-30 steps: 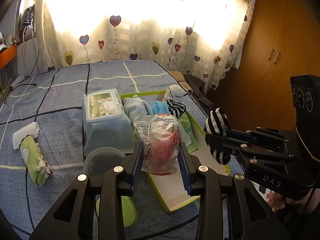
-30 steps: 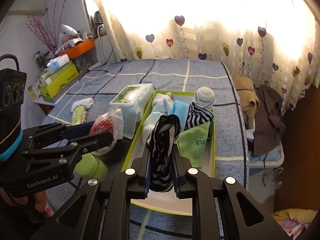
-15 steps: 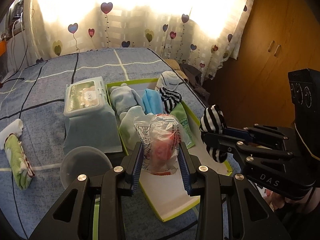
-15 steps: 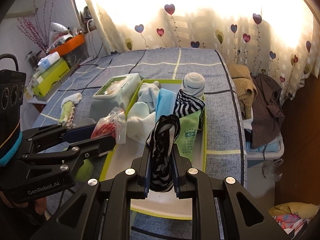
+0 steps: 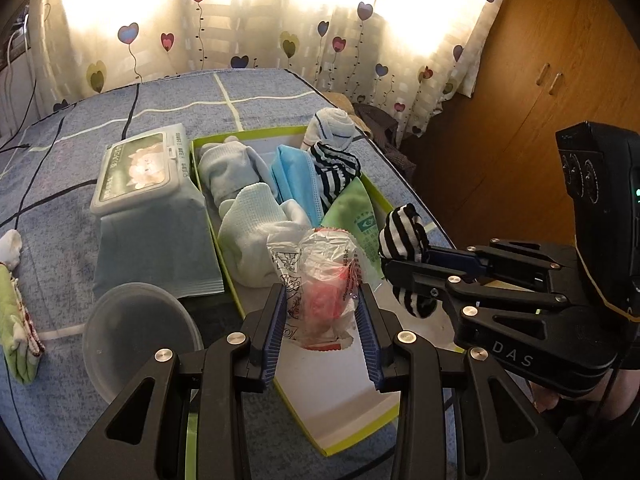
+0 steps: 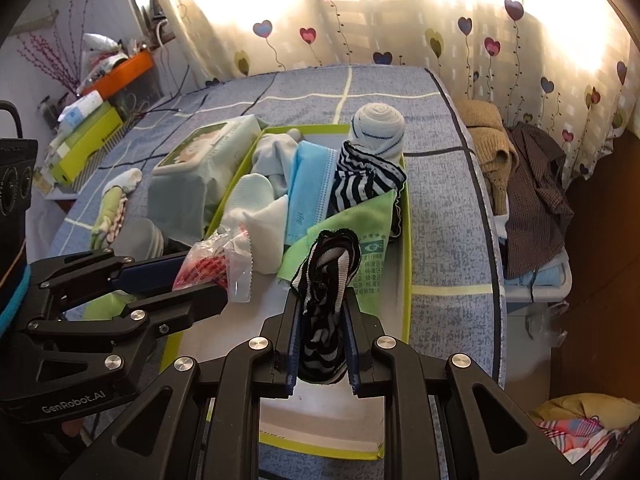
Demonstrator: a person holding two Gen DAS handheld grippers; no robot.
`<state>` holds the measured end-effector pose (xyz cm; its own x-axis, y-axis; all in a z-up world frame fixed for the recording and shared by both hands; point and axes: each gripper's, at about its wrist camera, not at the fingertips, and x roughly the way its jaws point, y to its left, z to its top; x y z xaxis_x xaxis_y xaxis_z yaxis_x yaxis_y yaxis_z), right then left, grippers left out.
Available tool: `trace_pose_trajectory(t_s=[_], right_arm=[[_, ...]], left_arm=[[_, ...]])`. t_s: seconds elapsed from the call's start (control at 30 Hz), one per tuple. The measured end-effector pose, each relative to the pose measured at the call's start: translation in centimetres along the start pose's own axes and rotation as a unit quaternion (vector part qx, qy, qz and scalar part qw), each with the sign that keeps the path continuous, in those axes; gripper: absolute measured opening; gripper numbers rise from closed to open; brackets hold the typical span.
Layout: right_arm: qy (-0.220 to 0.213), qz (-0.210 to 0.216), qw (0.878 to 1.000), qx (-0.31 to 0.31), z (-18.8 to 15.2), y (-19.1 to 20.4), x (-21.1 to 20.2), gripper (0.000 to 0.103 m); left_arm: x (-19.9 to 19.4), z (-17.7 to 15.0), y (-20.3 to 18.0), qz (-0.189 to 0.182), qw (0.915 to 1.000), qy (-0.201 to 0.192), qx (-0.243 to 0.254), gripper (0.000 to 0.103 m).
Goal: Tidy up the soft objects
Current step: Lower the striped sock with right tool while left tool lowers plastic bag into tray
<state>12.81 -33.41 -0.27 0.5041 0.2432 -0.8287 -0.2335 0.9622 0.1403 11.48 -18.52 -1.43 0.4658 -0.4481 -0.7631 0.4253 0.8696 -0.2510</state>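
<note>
My left gripper point(image 5: 322, 304) is shut on a clear plastic packet with red contents point(image 5: 320, 280) and holds it above the near, bare end of the green-rimmed tray point(image 5: 352, 432). My right gripper point(image 6: 322, 316) is shut on a black-and-white striped sock point(image 6: 326, 280), also over the tray point(image 6: 406, 280); it shows at the right of the left wrist view point(image 5: 404, 240). The tray's far half holds pale blue socks point(image 5: 236, 176), a blue mask point(image 5: 296, 180), a striped cloth point(image 5: 336, 168) and a green cloth point(image 5: 352, 216).
A wet-wipes pack point(image 5: 148, 196) lies left of the tray. A grey lid point(image 5: 136, 332) and a rolled green towel point(image 5: 16, 312) lie on the blue bedspread. A rolled white sock point(image 6: 378, 128) sits at the tray's far corner. Clothes point(image 6: 520, 172) pile beside the bed.
Both grippers have moved forward over the tray with their loads still held. The left one has shifted right, from beside the tray to above its bare end.
</note>
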Motion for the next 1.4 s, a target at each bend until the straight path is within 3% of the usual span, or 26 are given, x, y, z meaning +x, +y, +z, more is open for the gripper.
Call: trace_pose_trajectory(t_s=[0.13,0.37,0.67,0.77,1.27,1.4], right_arm=[[0.007,-0.004,1.000,0.003,0.0,-0.5,0.7,0.020],[0.017,-0.003,1.000,0.005,-0.2,-0.8,1.4,0.036],[0.003,-0.010,1.000,0.002,-0.2,-0.6,-0.1,0.036],[-0.001,-0.013,1.000,0.002,-0.3,-0.5,-0.7,0.036],[-0.013,-0.029,0.999,0.003,-1.3,0.3,-2.9,0.036],[-0.020,-0.033,0.999,0.006,-1.7,0.3,-3.9,0.037]], left_arm=[[0.7,0.1,0.3,0.004,0.9999,0.007,-0.007,0.037],[1.2,0.3,0.2,0.014,0.9998,0.012,-0.008,0.041],[0.2,0.3,0.0,0.012,0.9999,-0.001,-0.001,0.042],[-0.3,0.2,0.1,0.008,0.9999,-0.007,-0.002,0.046],[0.1,-0.6,-0.5,0.008,0.9999,0.003,0.012,0.047],[0.2,-0.7,-0.8,-0.007,0.9998,0.008,0.016,0.047]])
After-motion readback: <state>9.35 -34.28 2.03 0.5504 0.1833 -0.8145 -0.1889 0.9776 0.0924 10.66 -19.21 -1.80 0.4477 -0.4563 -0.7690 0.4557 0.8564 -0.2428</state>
